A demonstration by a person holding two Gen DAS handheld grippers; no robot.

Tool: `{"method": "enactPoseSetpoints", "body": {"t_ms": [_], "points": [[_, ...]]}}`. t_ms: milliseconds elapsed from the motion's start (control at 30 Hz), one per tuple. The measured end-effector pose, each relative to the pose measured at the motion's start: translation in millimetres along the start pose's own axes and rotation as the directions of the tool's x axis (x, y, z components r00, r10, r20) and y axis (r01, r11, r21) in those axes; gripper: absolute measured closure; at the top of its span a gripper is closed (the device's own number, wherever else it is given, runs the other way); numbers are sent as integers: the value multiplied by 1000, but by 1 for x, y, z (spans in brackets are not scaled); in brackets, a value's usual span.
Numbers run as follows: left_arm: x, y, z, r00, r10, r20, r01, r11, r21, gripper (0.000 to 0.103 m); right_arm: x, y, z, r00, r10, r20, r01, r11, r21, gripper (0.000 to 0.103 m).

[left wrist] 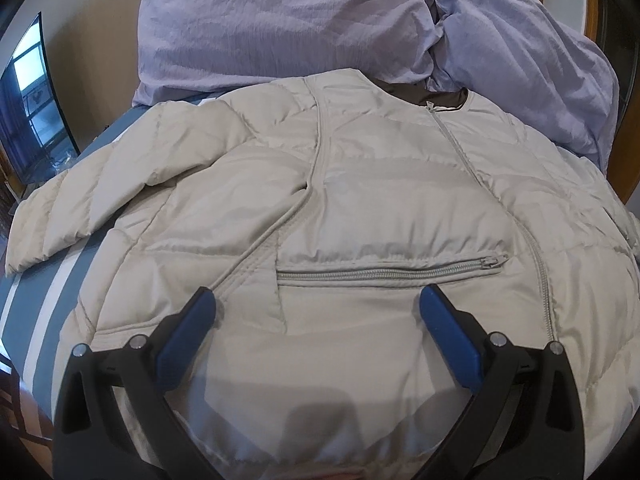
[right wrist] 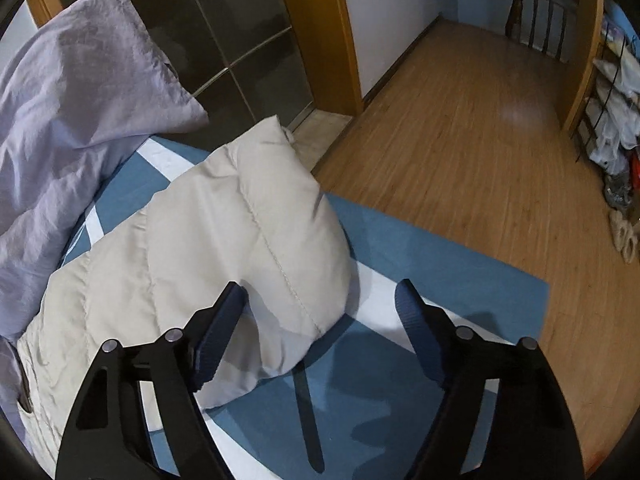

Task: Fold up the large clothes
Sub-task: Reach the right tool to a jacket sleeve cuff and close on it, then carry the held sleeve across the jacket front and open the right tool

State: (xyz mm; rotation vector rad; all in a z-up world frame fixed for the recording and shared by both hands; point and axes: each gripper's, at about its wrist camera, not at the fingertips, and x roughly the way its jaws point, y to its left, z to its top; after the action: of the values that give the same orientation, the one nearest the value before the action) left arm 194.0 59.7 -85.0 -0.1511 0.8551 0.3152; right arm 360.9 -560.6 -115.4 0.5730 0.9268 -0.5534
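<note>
A pale beige padded jacket (left wrist: 360, 200) lies front up on the bed, zipped, with a zipped chest pocket (left wrist: 392, 270) and one sleeve (left wrist: 80, 208) spread to the left. My left gripper (left wrist: 316, 304) hovers over the jacket's lower front, open, with nothing between its blue pads. In the right wrist view the jacket's other sleeve (right wrist: 240, 220) stretches toward the bed's edge. My right gripper (right wrist: 320, 300) stands open above the lower edge of that sleeve; the left finger (right wrist: 220, 332) is over the fabric, the right finger (right wrist: 420, 332) over the sheet.
The bed has a blue sheet with white stripes (right wrist: 400, 248). A lilac duvet (left wrist: 280, 28) is bunched behind the jacket's collar. Wooden floor (right wrist: 460, 128) begins past the bed's edge, with a glass sliding door (right wrist: 224, 48) and a rack of bags (right wrist: 612, 112) at the far right.
</note>
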Motion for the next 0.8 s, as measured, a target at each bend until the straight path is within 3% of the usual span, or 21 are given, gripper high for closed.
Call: {"method": "enactPoseSetpoints", "body": {"t_ms": [67, 133, 200, 300, 433, 567, 700, 800], "points": [[1, 0, 0, 1000, -2, -1, 2, 1000, -2, 2, 0, 2, -2, 1000, 4, 13, -4, 1000, -19, 31], [1, 1, -1, 1000, -4, 1, 4, 1000, -4, 2, -1, 1, -2, 999, 30, 20, -29, 999, -32, 44], [1, 0, -1, 1000, -5, 2, 5, 1000, -5, 2, 0, 2, 0, 998, 69, 12, -68, 997, -37, 64], [1, 0, -1, 1000, -9, 2, 9, 1000, -8, 2, -6, 7, -1, 996, 84, 18, -83, 996, -43, 77], [2, 1, -1, 1000, -20, 3, 20, 1000, -17, 2, -26, 24, -2, 994, 83, 73, -76, 993, -88, 82], [2, 3, -1, 1000, -30, 4, 30, 999, -25, 2, -58, 56, -3, 981, 135, 143, -111, 980, -162, 82], [2, 4, -1, 999, -38, 5, 38, 999, -31, 2, -85, 105, -12, 963, 222, 156, -175, 947, -268, 82], [2, 5, -2, 999, -46, 6, 47, 998, -38, 2, -103, 158, -32, 946, 295, 135, -226, 898, -378, 82]]}}
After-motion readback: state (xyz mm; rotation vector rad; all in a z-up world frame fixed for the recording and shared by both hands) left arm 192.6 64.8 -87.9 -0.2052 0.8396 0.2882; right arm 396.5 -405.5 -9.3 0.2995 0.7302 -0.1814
